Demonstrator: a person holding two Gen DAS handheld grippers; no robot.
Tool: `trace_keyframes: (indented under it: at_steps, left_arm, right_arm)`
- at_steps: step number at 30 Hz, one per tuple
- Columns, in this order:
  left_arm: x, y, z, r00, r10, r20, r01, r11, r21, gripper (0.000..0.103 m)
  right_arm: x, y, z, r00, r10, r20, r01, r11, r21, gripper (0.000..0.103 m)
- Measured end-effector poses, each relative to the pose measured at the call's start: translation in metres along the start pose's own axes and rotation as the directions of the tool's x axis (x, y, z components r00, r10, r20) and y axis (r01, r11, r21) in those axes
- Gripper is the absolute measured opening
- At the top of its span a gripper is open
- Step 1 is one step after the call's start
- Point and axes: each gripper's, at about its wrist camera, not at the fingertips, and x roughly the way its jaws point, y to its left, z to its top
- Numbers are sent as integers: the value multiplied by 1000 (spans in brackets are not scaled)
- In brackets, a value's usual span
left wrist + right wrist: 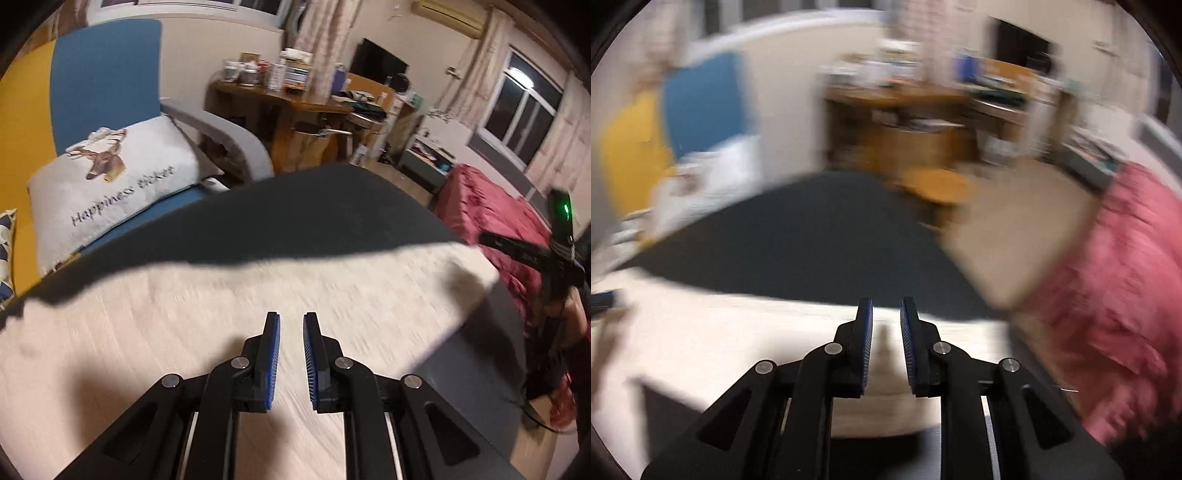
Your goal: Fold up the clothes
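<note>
A cream knitted garment (221, 295) lies spread flat on a dark grey table (314, 210). My left gripper (291, 317) hovers just above the garment's middle. Its blue pads stand a narrow gap apart with nothing between them. At the right edge of the left wrist view, the right gripper's black body (561, 251) with a green light sits beyond the garment's far right corner. The right wrist view is blurred. In it my right gripper (886, 302) hangs over the garment (738, 332) near its far edge on the table (812, 229). Its pads are slightly apart and hold nothing.
A white deer-print pillow (110, 177) rests on a blue and grey armchair (107, 74) at the left. A cluttered wooden desk (280, 99) stands behind the table. Red bedding (487, 214) lies to the right, and a wooden stool (938, 184) stands past the table.
</note>
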Motion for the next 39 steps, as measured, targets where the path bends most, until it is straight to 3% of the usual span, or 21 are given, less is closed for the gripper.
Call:
trace_keyframes:
  at_steps: [4, 7, 9, 12, 16, 20, 22, 25, 27, 29, 31, 33, 39]
  left_arm:
    - [0, -24, -26, 999, -3, -42, 7, 997, 80, 12]
    - [3, -34, -40, 997, -34, -71, 40, 996, 74, 12]
    - [13, -38, -48, 994, -15, -111, 26, 995, 95, 12]
    - [15, -38, -55, 994, -22, -109, 33, 994, 103, 12]
    - [12, -35, -56, 993, -48, -106, 59, 993, 98, 12]
    - [5, -30, -54, 994, -78, -79, 84, 993, 79, 11]
    - [4, -25, -54, 994, -93, -65, 96, 995, 41, 11]
    - [9, -20, -57, 990, -120, -71, 121, 993, 2, 11]
    - [12, -19, -59, 987, -136, -80, 136, 991, -3, 11]
    - [15, -14, -59, 983, -161, -86, 160, 987, -16, 11]
    - [15, -11, -61, 980, -181, -83, 178, 983, -35, 11]
    - [15, -14, -64, 981, -176, -82, 174, 984, -29, 11]
    - [11, -21, -64, 985, -148, -83, 148, 989, -10, 11]
  right_arm:
    - [3, 91, -8, 971, 230, -64, -238, 957, -165, 19]
    - [20, 141, -15, 947, 294, -129, -317, 919, -234, 19]
    - [37, 160, -18, 945, 278, -171, -316, 911, -266, 19]
    - [65, 164, -28, 968, 132, -211, -195, 929, -314, 17]
    - [66, 142, -26, 974, 136, -181, -178, 953, -243, 16]
    - [57, 145, -20, 973, 120, -199, -168, 954, -249, 17]
    - [49, 156, -13, 966, 188, -177, -230, 938, -260, 17]
    - [31, 188, -16, 944, 288, -164, -329, 872, -362, 19]
    - [32, 213, -28, 946, 260, -192, -321, 824, -467, 19]
    - [52, 226, -41, 965, 136, -225, -240, 805, -543, 19]
    - [59, 217, -39, 970, 154, -188, -231, 826, -515, 19]
    - [62, 204, -33, 959, 204, -195, -272, 856, -439, 19]
    - [57, 208, -29, 956, 195, -218, -273, 862, -427, 20]
